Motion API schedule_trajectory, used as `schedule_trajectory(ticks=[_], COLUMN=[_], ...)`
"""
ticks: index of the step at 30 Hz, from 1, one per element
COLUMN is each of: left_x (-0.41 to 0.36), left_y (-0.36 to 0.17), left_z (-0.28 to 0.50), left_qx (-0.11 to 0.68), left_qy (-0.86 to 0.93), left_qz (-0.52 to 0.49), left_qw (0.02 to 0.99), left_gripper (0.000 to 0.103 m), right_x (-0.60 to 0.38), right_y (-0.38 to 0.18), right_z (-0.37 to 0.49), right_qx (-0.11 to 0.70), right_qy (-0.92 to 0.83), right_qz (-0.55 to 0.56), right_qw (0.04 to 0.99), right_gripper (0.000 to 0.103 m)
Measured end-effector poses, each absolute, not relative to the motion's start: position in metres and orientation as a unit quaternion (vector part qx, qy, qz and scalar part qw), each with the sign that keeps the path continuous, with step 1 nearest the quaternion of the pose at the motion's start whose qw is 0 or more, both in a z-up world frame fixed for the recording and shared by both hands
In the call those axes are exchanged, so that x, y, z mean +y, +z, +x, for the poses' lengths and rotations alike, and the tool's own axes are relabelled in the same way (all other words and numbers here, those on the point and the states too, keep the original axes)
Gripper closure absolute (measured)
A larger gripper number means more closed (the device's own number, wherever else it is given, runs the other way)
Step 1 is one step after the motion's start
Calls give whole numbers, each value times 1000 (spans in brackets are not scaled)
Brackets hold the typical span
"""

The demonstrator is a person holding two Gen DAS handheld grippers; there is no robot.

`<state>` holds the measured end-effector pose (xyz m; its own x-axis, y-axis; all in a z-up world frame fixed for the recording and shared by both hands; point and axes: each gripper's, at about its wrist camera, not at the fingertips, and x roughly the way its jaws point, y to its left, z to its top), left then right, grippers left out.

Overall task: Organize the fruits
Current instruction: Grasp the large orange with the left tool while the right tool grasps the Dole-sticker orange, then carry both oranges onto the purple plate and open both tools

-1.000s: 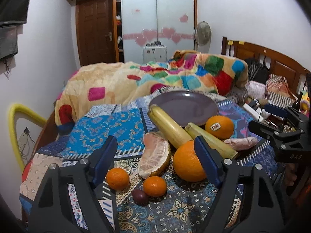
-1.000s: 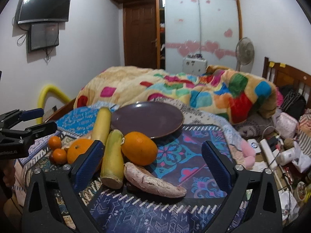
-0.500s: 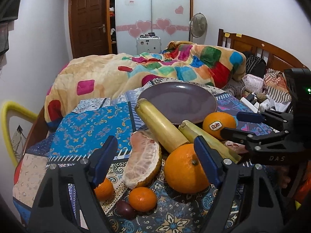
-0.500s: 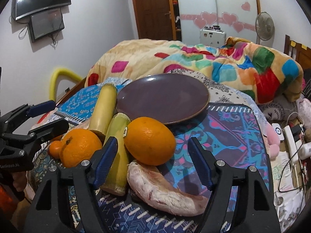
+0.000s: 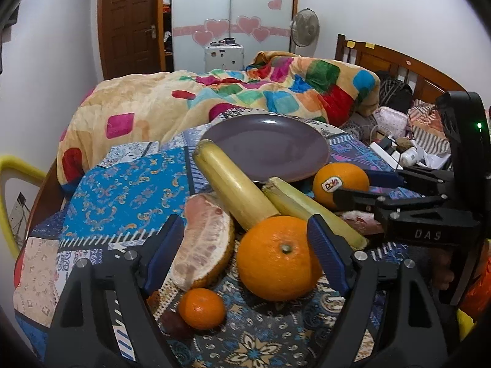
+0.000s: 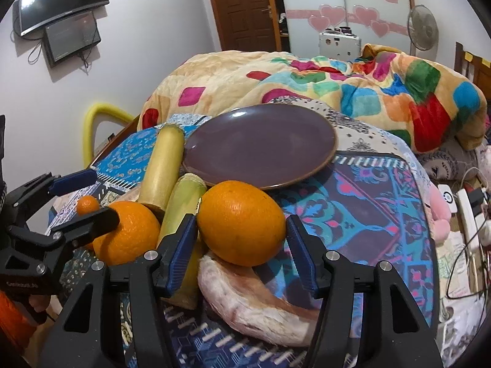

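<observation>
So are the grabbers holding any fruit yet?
No. The right gripper has its fingers open around the Dole orange; the left gripper is open too.

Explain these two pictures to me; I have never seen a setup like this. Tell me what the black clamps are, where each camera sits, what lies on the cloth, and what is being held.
The black clamps are two-finger grippers that a person holds, one in each hand. Each carries a wide-angle camera looking forward along its blue-padded fingers.

In the left wrist view, the left gripper is open around a peeled pomelo piece and a large orange, gripping neither. In the right wrist view, the right gripper is open around the stickered orange, pads close but not visibly clamped.

On the patterned cloth also lie two sugarcane pieces, a small tangerine, another pomelo piece and an empty purple plate. Nothing is held.
</observation>
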<state>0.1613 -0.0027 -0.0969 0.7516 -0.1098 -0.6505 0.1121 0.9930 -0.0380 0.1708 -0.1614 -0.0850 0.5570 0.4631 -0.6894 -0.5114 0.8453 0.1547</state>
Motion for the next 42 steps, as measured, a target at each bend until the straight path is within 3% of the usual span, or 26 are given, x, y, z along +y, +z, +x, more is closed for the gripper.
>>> schedule_trajectory(ticks=[17,22,24,42], left_x=[-25,-23,-25,-25], left_y=[-122,-125,-125,-95], left_z=[162,164,163,160], left_qx=[382,379,377,345], left_qy=[-71,-74,-83,-73], left_qz=[16,8,9,10], left_qw=[921,922,922,936], left_gripper=[20,24,34,35], right_x=[-199,-195,-192,-191], right_y=[-83,-84,-85,-79], right_z=[164,161,160,163], right_qx=[385,375,369,362], right_qy=[246,247,244,242], right_qz=[-37,-55,-65,-61], right_qw=[889,892,894,898], right_gripper=[48,45,45,48])
